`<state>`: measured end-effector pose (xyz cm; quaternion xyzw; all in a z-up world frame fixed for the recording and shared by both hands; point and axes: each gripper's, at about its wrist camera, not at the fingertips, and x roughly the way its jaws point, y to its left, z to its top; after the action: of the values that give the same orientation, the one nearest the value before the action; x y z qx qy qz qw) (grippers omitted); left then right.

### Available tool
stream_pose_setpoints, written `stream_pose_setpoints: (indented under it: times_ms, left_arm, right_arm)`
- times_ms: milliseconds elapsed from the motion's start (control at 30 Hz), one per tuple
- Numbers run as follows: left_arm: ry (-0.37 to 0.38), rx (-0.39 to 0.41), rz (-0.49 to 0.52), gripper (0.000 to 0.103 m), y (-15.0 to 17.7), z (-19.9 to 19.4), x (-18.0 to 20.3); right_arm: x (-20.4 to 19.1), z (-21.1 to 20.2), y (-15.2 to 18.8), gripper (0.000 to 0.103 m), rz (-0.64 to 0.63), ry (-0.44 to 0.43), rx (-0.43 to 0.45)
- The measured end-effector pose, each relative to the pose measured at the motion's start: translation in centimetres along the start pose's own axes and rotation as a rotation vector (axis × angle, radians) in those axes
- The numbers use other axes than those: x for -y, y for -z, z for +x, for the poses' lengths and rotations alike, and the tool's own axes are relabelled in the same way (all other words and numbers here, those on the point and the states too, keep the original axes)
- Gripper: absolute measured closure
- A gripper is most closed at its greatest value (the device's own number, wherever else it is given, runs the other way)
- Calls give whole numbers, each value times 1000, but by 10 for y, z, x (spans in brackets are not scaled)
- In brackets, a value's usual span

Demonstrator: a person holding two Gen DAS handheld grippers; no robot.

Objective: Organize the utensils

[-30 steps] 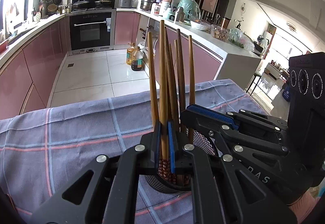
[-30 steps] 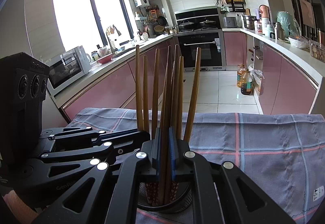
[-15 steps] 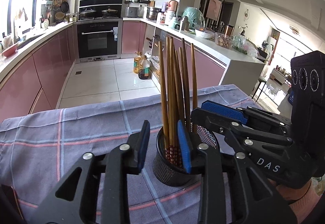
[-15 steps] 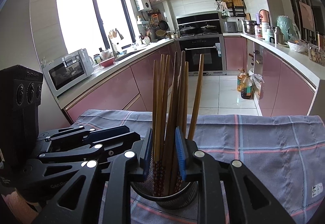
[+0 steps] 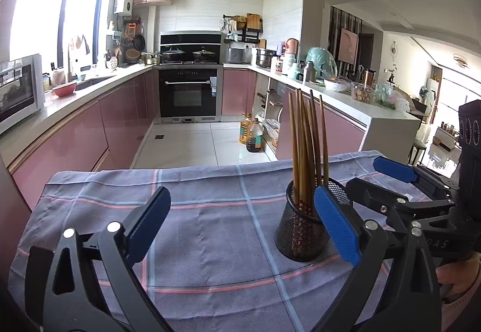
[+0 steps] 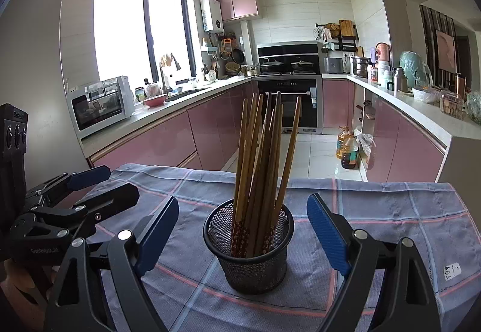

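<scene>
On cloth (image 6: 390, 211): chopsticks (image 6: 261, 151) (in holder (image 6: 249, 259))

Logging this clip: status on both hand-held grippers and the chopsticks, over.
Left hand-held gripper and right hand-held gripper opening, nothing gripped. Chopsticks upright in mesh cup. Nothing in the way.

Left tool (image 5: 240, 220) opening beside chopsticks (image 5: 306, 148) in holder (image 5: 300, 238).

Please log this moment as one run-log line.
left gripper: opening, empty | right gripper: opening, empty | chopsticks: upright in mesh holder | holder: on checked cloth
</scene>
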<state>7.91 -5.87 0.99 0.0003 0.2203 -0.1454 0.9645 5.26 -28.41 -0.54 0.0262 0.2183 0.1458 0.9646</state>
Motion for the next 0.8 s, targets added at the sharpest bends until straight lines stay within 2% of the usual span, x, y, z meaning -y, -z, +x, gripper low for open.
stream_pose_setpoints:
  times_ms: [167, 467, 800]
  left_arm:
    - [-67, 47, -5, 6, 11, -19, -6]
    - [-158, 122, -38, 6, 23, -47, -11]
    - [-211, 158, -31, 6, 28, -60, -11]
  right_arm:
    - [-7, -10, 12, 7, 2, 21, 38]
    - [-14, -18, 24, 7, 3, 42, 68]
    - [-17, -28, 33, 7, 9, 53, 111]
